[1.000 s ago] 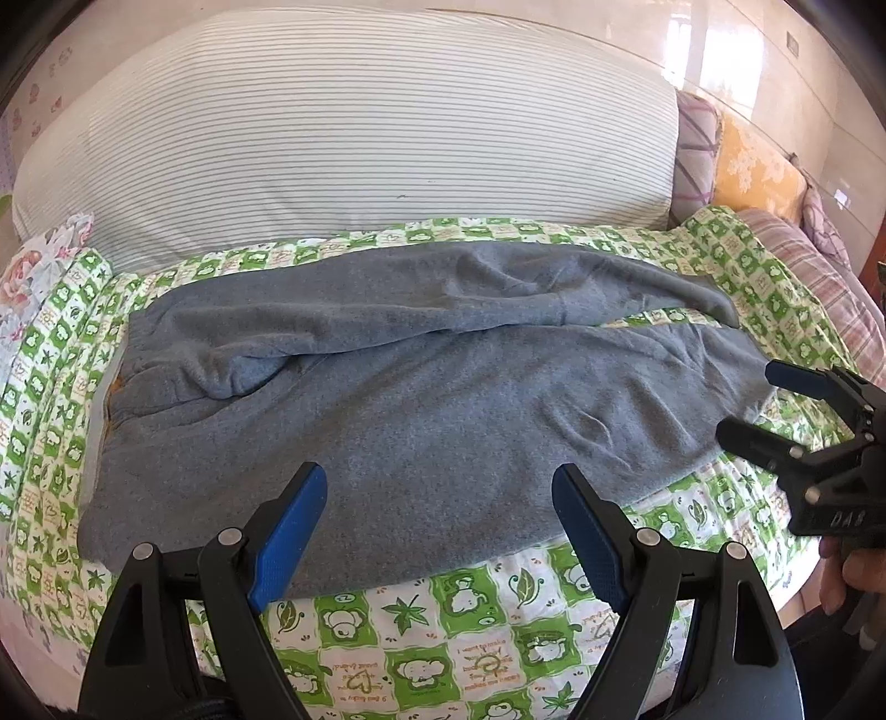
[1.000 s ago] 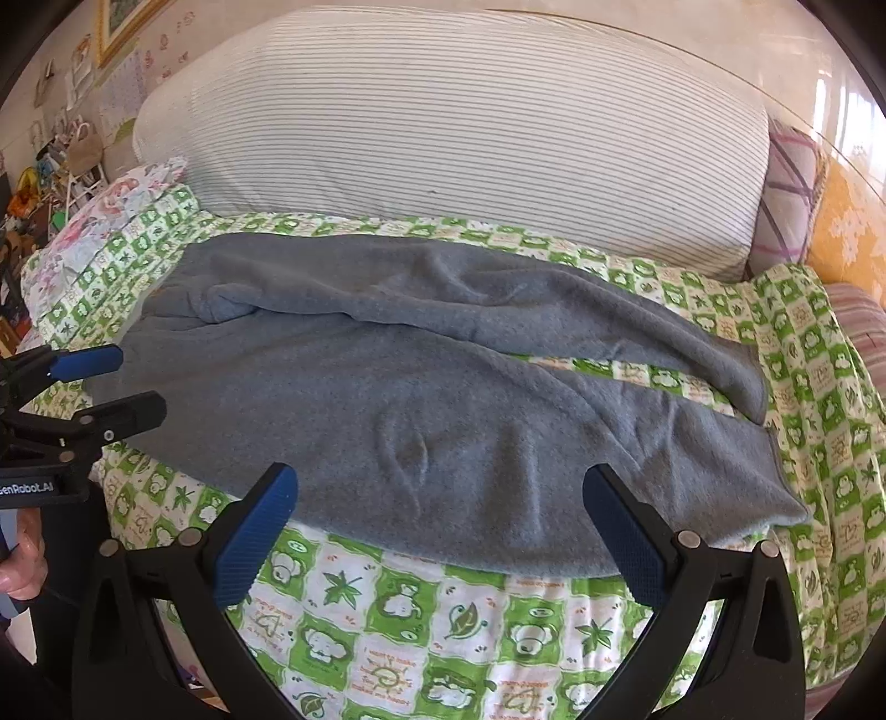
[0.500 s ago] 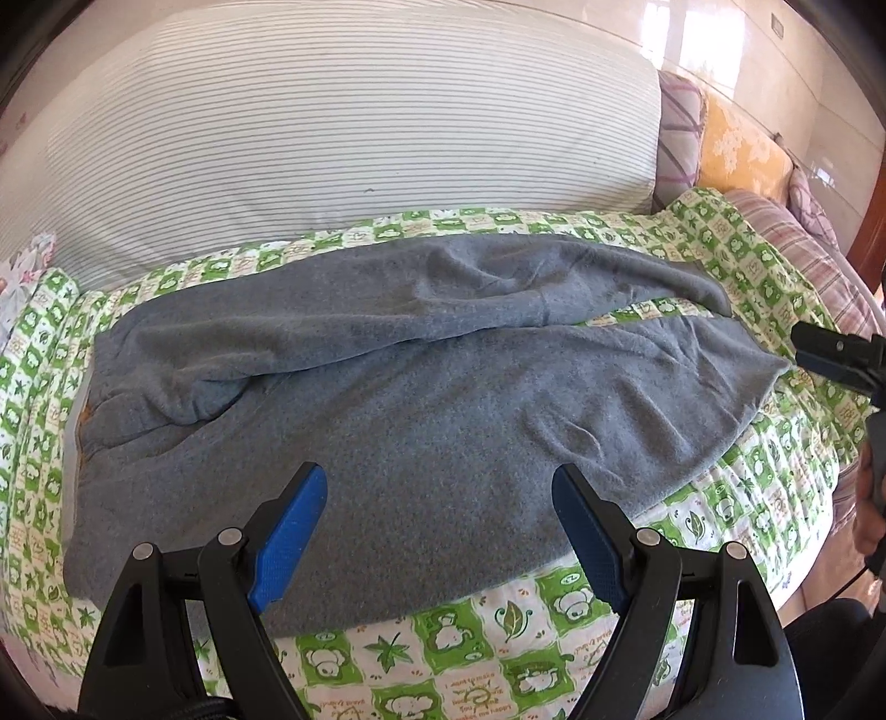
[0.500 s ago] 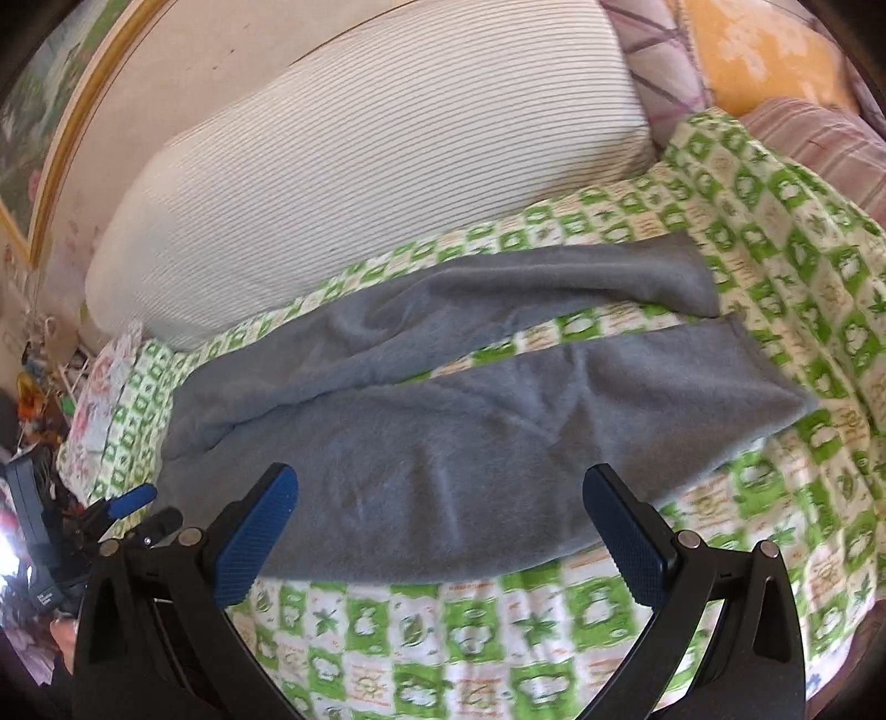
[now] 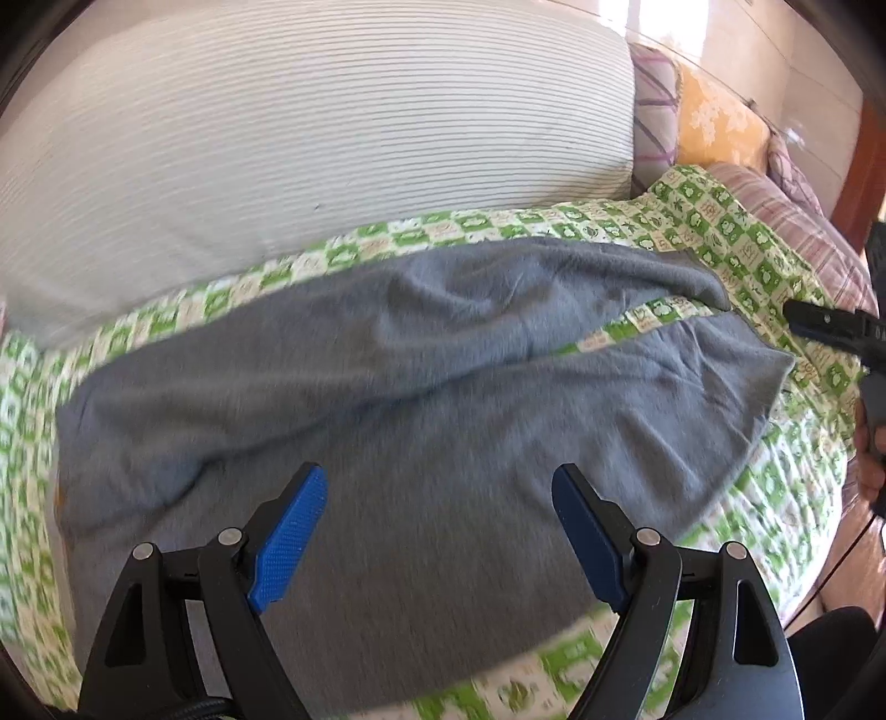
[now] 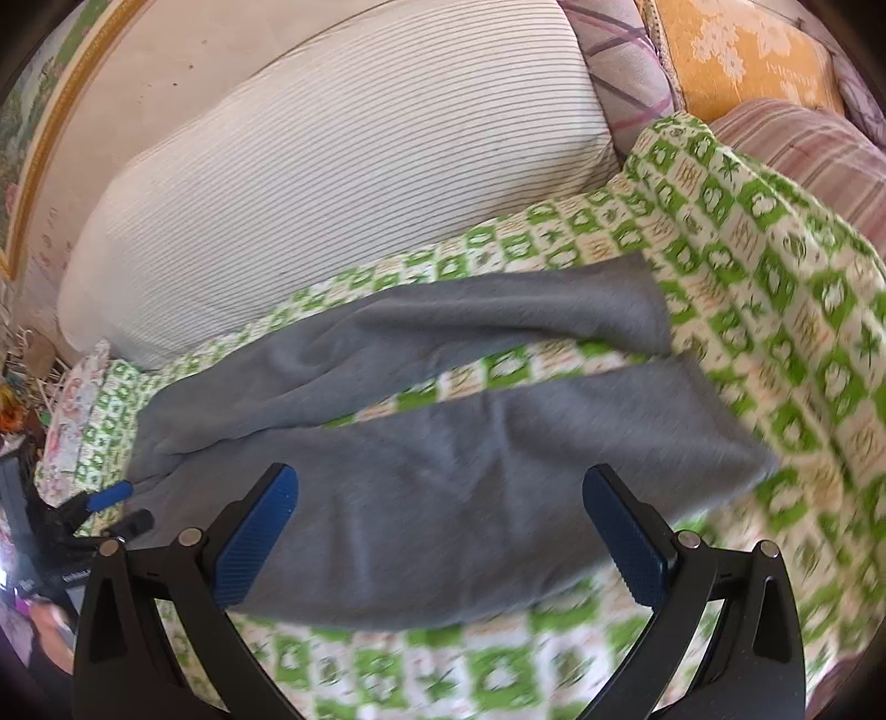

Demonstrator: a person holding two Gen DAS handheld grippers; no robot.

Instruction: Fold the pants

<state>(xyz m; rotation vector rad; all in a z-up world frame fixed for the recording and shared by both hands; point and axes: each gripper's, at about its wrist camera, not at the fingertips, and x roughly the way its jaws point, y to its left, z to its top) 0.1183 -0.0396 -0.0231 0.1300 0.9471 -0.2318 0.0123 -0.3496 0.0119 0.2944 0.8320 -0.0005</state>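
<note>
Grey fleece pants [image 5: 443, 410] lie spread across a green-and-white patterned bedspread [image 5: 736, 232], waist at the left, both legs running right with a strip of bedspread between them. They also show in the right wrist view [image 6: 443, 459]. My left gripper [image 5: 437, 531] is open and empty above the near leg by the waist end. My right gripper [image 6: 440, 531] is open and empty above the near leg toward the cuffs. The left gripper also shows in the right wrist view [image 6: 119, 507], at the waist edge.
A large striped white pillow [image 5: 310, 138] lies behind the pants. Purple, orange [image 6: 742, 50] and pink striped cushions sit at the right. The bed's near edge runs just below the pants. A floral pillow [image 6: 72, 421] is at the left.
Both grippers have moved forward over the pants, the left one rightward along the near leg, the right one toward the cuff end. Both stay open.
</note>
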